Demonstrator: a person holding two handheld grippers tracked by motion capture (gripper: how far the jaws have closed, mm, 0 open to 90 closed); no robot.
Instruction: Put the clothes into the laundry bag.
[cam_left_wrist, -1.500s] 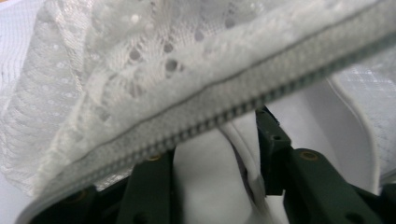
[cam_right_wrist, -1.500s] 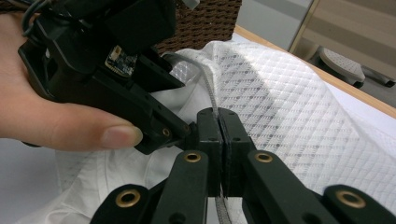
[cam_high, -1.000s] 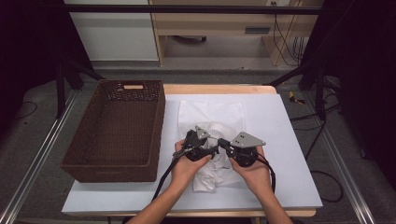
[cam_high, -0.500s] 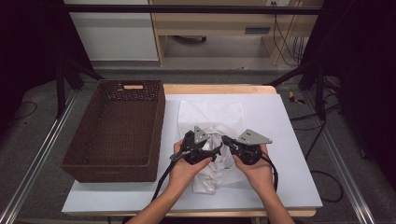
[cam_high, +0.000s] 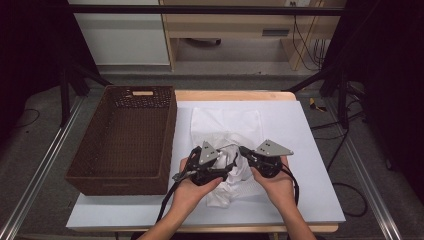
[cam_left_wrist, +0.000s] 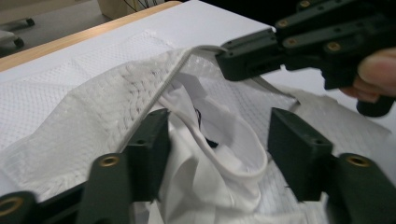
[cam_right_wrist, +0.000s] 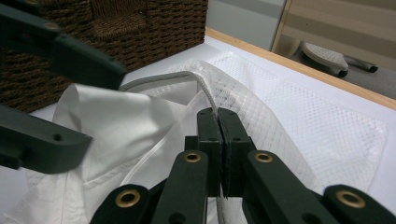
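A white mesh bag (cam_high: 227, 122) lies flat in the middle of the table, its mouth toward me. My right gripper (cam_right_wrist: 218, 116) is shut on the bag's corded rim (cam_right_wrist: 203, 86) and lifts it. A white garment (cam_left_wrist: 205, 177) sits bunched at the mouth, partly inside the bag. My left gripper (cam_left_wrist: 217, 140) is open, one jaw on each side of that cloth. From above, the left gripper (cam_high: 227, 162) and the right gripper (cam_high: 243, 151) face each other, tips nearly touching, over the garment (cam_high: 225, 192).
A dark brown wicker basket (cam_high: 170, 135) stands to the left of the bag, close to the left hand, and shows behind the cloth (cam_right_wrist: 140, 28). The white table top (cam_high: 310, 150) runs on to the right. A wooden edge borders the far side.
Both hands have drawn a little toward the near edge. The bag's mouth came with them, and the garment is bunched more tightly between the grippers.
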